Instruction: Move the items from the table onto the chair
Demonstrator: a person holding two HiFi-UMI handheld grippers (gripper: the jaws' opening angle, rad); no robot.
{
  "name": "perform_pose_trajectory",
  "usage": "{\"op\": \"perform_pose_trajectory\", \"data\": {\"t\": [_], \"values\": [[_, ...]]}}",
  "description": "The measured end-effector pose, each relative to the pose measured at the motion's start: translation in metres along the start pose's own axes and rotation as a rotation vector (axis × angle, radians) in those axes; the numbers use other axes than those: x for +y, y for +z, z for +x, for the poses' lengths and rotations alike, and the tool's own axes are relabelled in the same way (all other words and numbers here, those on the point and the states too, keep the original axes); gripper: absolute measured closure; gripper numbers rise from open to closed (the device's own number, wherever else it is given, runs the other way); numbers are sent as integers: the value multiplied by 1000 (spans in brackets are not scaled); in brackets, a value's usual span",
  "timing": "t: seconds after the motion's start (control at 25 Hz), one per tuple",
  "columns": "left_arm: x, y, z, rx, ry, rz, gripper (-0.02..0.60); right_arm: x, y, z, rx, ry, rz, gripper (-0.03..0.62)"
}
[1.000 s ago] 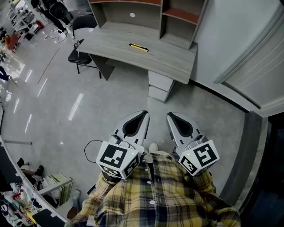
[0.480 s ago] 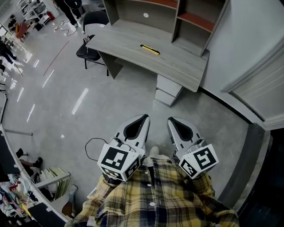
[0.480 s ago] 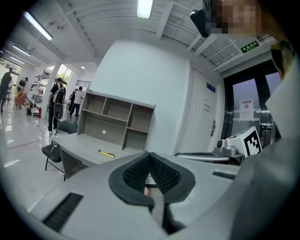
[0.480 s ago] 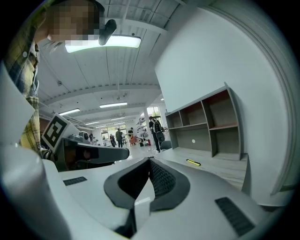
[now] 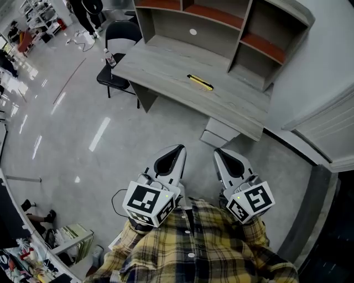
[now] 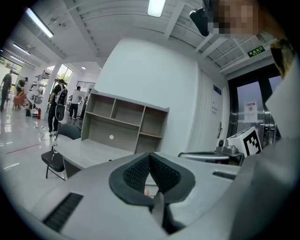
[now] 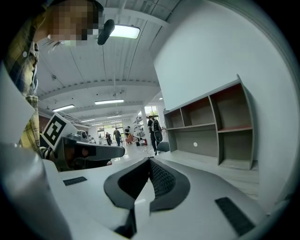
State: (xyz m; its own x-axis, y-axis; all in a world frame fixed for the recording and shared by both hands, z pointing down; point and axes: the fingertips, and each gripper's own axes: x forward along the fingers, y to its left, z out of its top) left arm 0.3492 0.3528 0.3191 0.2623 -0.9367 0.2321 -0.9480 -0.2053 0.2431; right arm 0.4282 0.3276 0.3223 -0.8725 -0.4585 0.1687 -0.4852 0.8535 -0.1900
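A yellow and black item (image 5: 200, 82) lies on the grey wooden desk (image 5: 166, 66) at the top of the head view. A black chair (image 5: 117, 38) stands at the desk's left end, and a small bottle (image 5: 110, 57) stands at the desk's left corner beside it. My left gripper (image 5: 180, 148) and right gripper (image 5: 219, 151) are held side by side close to my body, well short of the desk, both shut with nothing between the jaws. The left gripper view shows the desk (image 6: 89, 152) and chair (image 6: 58, 159) ahead.
Open shelves (image 5: 221, 22) rise behind the desk. A drawer unit (image 5: 221, 134) sits under its right end. A white wall and door (image 5: 326, 127) are to the right. People stand far off at the upper left (image 5: 83, 11). Glossy grey floor lies between me and the desk.
The desk has shifted right and nearer in the head view as I walk toward it. Both grippers stay shut in the same position.
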Motion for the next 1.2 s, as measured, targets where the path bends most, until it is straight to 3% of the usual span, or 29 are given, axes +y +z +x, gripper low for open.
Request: {"op": "perform_pose_trajectory", "data": {"t": [0.36, 0.72, 0.96, 1.2], "values": [[120, 24, 16, 31, -7, -2, 577, -12, 8, 104, 23, -90, 24, 576], [184, 15, 49, 88, 4, -68, 577, -50, -2, 163, 93, -131, 59, 576], [233, 32, 105, 81, 6, -79, 577, -93, 2, 230, 110, -127, 77, 576], [269, 75, 188, 69, -41, -43, 577, -155, 41, 298, 70, -125, 74, 576]]}}
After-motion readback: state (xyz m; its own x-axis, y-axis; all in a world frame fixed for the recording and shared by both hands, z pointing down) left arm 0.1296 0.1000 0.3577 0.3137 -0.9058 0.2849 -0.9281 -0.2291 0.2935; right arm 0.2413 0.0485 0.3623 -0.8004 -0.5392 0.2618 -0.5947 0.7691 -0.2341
